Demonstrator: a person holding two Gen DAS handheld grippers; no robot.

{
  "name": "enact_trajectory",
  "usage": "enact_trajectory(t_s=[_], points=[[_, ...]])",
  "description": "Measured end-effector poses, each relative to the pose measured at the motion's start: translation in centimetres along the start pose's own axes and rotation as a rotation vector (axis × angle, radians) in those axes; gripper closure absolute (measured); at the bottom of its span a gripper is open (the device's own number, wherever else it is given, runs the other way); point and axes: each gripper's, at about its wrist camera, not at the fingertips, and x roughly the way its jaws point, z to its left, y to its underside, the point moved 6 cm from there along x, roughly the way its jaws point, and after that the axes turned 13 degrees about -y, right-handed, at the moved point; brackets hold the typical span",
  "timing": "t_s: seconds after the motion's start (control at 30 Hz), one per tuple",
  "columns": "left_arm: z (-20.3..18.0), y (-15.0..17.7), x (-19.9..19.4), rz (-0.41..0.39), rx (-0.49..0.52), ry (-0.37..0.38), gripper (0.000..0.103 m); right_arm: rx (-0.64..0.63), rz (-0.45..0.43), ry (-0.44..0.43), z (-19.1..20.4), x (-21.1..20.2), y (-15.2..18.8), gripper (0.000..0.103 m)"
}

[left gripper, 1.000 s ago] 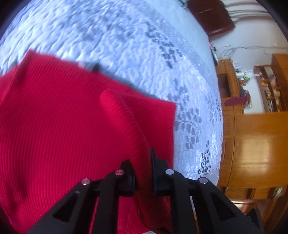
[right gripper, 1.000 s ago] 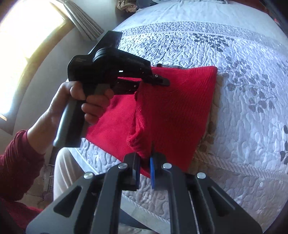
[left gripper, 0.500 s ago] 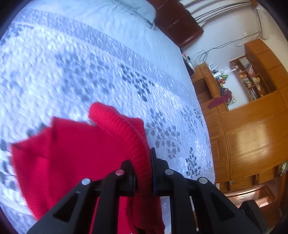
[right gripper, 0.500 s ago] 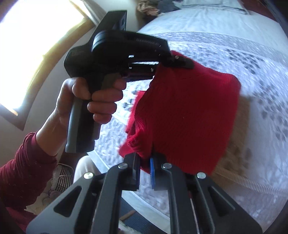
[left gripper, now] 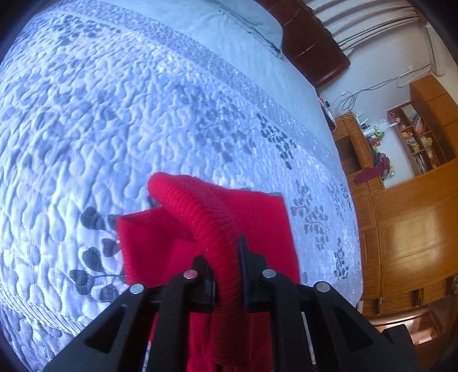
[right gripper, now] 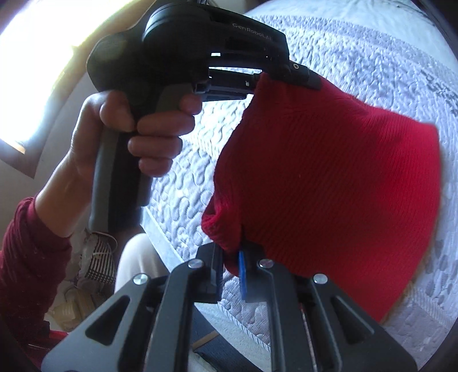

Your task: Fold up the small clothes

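A red knitted garment (right gripper: 329, 183) hangs lifted above the quilted bed, stretched between both grippers. My left gripper (left gripper: 227, 259) is shut on a thick ribbed edge of the red garment (left gripper: 200, 206), which rolls forward over the folded part below. My right gripper (right gripper: 229, 257) is shut on a lower corner of the cloth. In the right wrist view the left gripper (right gripper: 289, 71) pinches the garment's upper corner, with a hand (right gripper: 137, 128) around its handle.
The white and grey quilted bedspread (left gripper: 143, 100) fills the space beneath. A blue-grey pillow (left gripper: 243, 23) and dark headboard (left gripper: 312, 43) lie at the far end. Wooden cabinets and shelves (left gripper: 406, 214) stand to the right. A bright window (right gripper: 34, 57) is beside the bed.
Both grippers have lifted the red garment off the bed and carried it across the quilt. Less red cloth lies flat below the left gripper, and more of the bedspread shows.
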Motion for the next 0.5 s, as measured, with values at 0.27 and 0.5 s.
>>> enact_trajectory(t_s=[0.27,0.5], points=[[2.7,1.6,3.4,0.020,-0.020,-0.040,0.085,0.044,0.086,0.044,-2.5,3.4,2.3,0.084],[3.5,2.5,2.7,0.034,-0.091,-0.003,0.071,0.051,0.016,-0.040,-1.9,-0.9,4.1,0.050]])
